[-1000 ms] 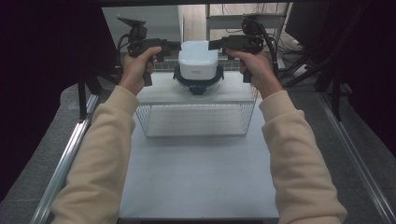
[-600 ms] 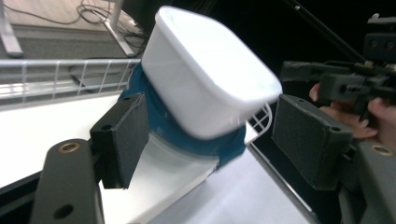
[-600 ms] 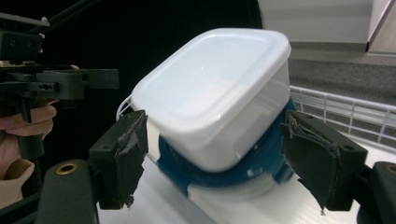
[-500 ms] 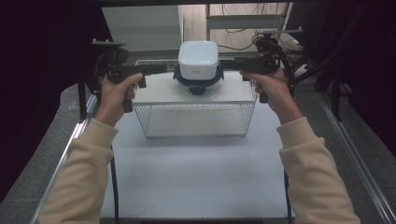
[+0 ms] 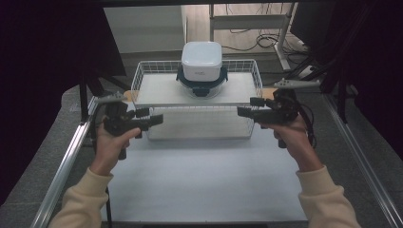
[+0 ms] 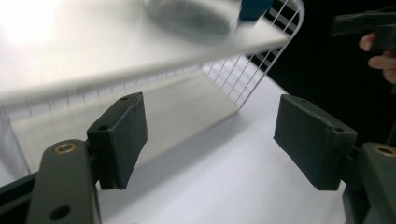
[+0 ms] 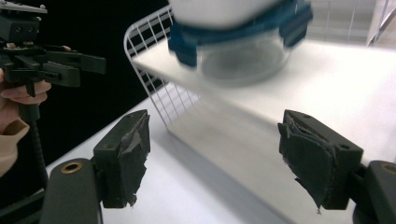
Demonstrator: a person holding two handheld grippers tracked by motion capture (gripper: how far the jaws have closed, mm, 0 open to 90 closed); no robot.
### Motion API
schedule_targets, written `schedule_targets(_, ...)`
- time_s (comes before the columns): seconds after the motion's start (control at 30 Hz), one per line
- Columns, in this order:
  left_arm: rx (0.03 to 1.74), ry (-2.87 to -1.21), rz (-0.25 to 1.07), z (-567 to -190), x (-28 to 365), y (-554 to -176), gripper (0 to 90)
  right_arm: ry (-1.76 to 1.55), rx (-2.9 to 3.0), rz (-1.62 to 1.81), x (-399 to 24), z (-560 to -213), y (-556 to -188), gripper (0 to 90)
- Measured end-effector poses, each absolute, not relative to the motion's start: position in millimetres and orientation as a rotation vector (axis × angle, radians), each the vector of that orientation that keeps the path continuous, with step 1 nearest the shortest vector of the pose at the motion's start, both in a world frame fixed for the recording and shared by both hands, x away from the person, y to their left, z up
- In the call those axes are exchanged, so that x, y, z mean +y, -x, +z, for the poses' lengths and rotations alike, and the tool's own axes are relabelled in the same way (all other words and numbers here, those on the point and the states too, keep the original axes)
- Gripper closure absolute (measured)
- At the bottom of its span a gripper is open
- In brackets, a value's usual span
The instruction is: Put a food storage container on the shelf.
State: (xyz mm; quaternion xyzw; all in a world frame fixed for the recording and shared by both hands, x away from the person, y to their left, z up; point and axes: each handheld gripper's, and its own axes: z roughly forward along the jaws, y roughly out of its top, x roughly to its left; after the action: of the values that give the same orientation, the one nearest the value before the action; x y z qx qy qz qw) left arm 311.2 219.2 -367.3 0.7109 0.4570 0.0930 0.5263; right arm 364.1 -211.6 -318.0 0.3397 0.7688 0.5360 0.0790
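1. Left gripper (image 5: pixel 154 119) is held low at the front left corner of the wire rack (image 5: pixel 142 76); jaws are seen apart w/ nothing between them, pads (image 6: pixel 122 135) bare. Jaws have just been opening a bit.
2. Right gripper (image 5: pixel 243 112) is held at the rack's front right corner, pointed inward toward the left one; jaws also apart, nothing gripped. Worn, frayed pads (image 7: pixel 310 158) are seen in the right gripper view.
3. Lidded container (image 5: pixel 202 66) (white lid, blue clips, clear bowl) is set on the rack's top shelf, above & beyond both tools, roughly midway between them, well apart from each.
4. White tabletop (image 5: pixel 204 180) lies under both grippers; neither is seen touching it.
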Motion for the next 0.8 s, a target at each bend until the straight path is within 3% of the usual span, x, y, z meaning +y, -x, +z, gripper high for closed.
schedule_targets(0.4,1.191,-1.770,0.165,-453.2,217.0,-289.4,24.7,-1.104,2.384,1.496,-226.1,-401.4,-334.1,25.0)
schedule_targets(0.8,1.223,-1.860,0.199,-481.3,213.6,-282.8,24.2,-1.191,2.451,1.327,-235.3,-462.4,-324.7,24.9)
